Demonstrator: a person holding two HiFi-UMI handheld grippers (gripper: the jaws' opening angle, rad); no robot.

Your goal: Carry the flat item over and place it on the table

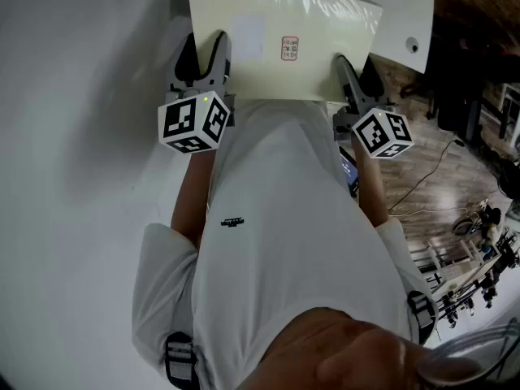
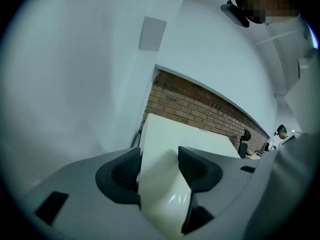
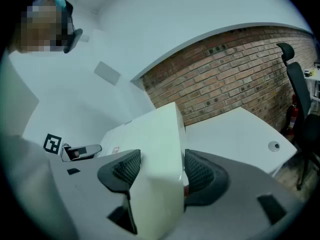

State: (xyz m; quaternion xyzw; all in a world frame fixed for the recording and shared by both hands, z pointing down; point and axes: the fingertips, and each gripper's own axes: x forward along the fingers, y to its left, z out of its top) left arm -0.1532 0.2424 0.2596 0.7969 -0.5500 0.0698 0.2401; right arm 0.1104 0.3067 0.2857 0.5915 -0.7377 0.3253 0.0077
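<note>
The flat item (image 1: 284, 43) is a cream panel wrapped in glossy film, with a small red label on top. It is held level in front of the person's chest. My left gripper (image 1: 207, 49) is shut on its left edge, and my right gripper (image 1: 351, 70) is shut on its right edge. In the left gripper view the flat item (image 2: 165, 184) fills the gap between the dark ribbed pads (image 2: 192, 166). The right gripper view shows the flat item (image 3: 155, 139) pinched the same way. The white table (image 1: 404, 10) lies just beyond the item's far edge, and the table (image 3: 240, 134) has a small hole near one corner.
A white wall (image 1: 81, 96) runs along the left. A brick wall (image 3: 235, 74) stands behind the table, with a black office chair (image 3: 300, 84) at its right end. Wooden floor (image 1: 422, 169) with cables and metal racks (image 1: 479, 258) lies to the right.
</note>
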